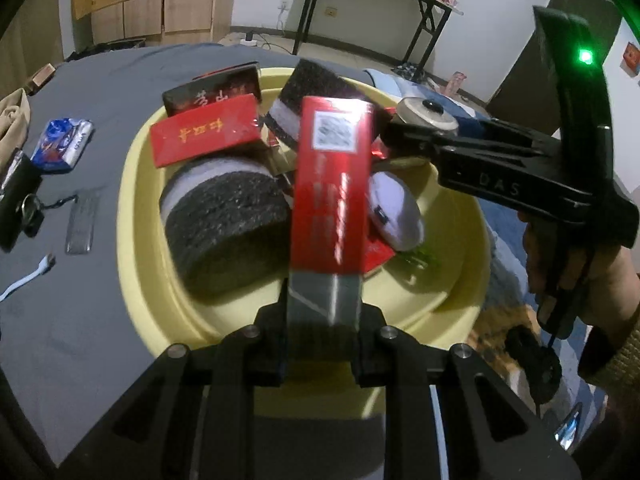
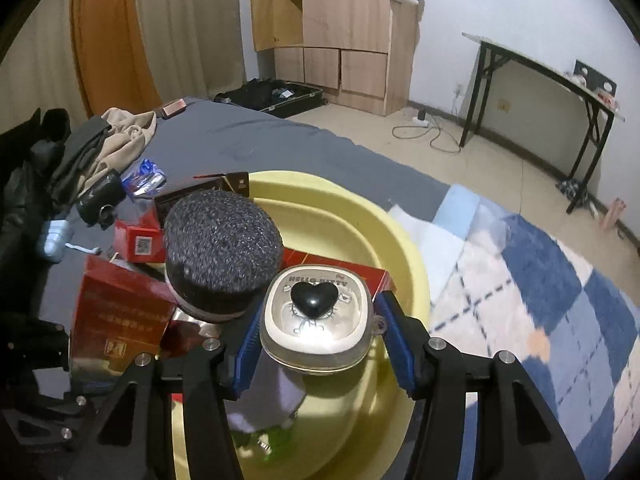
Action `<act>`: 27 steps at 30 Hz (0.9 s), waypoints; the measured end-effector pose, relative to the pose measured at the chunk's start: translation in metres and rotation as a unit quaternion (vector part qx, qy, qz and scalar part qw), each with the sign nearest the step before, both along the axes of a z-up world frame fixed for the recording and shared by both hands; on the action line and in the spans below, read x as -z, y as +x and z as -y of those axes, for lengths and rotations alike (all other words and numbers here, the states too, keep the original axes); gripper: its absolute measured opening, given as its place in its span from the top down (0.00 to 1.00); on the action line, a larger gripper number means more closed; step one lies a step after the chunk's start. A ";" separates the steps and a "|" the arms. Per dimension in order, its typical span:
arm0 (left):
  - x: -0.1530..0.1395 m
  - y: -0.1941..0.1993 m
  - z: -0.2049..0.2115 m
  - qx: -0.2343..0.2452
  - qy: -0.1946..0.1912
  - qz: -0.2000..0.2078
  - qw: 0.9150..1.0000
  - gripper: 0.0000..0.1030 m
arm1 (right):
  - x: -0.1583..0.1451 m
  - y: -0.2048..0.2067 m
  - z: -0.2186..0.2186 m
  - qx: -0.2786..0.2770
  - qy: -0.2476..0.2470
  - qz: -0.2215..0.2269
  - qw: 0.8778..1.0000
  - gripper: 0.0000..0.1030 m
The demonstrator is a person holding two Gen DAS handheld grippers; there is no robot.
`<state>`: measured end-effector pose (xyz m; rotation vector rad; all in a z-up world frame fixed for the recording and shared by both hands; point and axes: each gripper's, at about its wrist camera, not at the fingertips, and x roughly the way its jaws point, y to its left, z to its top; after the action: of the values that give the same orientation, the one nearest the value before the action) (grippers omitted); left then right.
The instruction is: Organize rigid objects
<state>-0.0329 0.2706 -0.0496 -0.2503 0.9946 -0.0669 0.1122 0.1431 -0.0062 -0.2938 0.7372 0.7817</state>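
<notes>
A long red box (image 1: 332,184) with a QR label stands upright between the pads of my left gripper (image 1: 324,320), which is shut on its lower end above the yellow basin (image 1: 132,184). Inside the basin lie dark round sponges (image 1: 224,220), other red boxes (image 1: 204,130) and a white puff (image 1: 396,212). My right gripper (image 2: 316,320) is shut on a cream case (image 2: 316,320) with a black heart, its blue pads (image 2: 246,344) pressing both sides, over the basin (image 2: 360,220). In the left wrist view that right gripper (image 1: 420,128) comes in from the right with the case (image 1: 428,118).
The basin sits on a grey bed sheet (image 1: 80,320). Left of it lie a blue snack packet (image 1: 60,146), a black pouch (image 1: 16,200) and a white cable (image 1: 28,276). A clothes pile (image 2: 116,136) is at the back left, a checked blue blanket (image 2: 540,300) at the right.
</notes>
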 end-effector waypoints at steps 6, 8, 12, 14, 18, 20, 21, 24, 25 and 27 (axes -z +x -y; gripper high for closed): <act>-0.010 -0.021 0.000 -0.031 0.013 0.061 0.998 0.07 | 0.002 -0.009 -0.001 -0.012 0.002 0.017 1.000 0.15; -0.021 -0.036 -0.002 -0.052 0.031 0.092 0.994 0.00 | -0.005 -0.018 0.010 -0.008 0.019 0.032 0.999 0.04; -0.046 -0.066 -0.012 -0.093 0.032 0.117 0.988 0.00 | -0.017 -0.046 0.049 0.022 0.053 0.040 0.998 0.00; -0.051 -0.083 -0.012 -0.111 0.043 0.125 0.985 0.00 | -0.015 -0.062 0.066 0.029 0.060 0.044 0.997 0.00; -0.026 -0.116 0.000 -0.153 0.055 0.130 0.978 0.00 | 0.026 -0.116 0.100 0.029 0.039 0.008 0.999 0.00; -0.001 -0.125 0.010 -0.154 0.047 0.113 0.981 0.00 | 0.047 -0.130 0.106 0.028 0.027 -0.020 0.999 0.00; 0.011 -0.124 0.016 -0.152 0.052 0.091 0.983 0.00 | 0.058 -0.136 0.108 0.029 0.021 -0.034 0.999 0.00; 0.032 -0.119 0.025 -0.151 0.061 0.056 0.985 0.00 | 0.077 -0.144 0.106 0.029 0.000 -0.044 0.999 0.00; 0.037 -0.116 0.024 -0.156 0.058 0.054 0.985 0.00 | 0.079 -0.145 0.103 0.029 -0.005 -0.039 0.999 0.00; 0.043 -0.106 0.023 -0.167 0.063 0.038 0.983 0.00 | 0.079 -0.143 0.096 0.028 -0.006 -0.037 0.999 0.00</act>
<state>-0.1385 0.2481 -0.0922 -0.2931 0.8659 0.2887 -0.0305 0.0473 -0.0850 -0.2557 0.8164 0.7378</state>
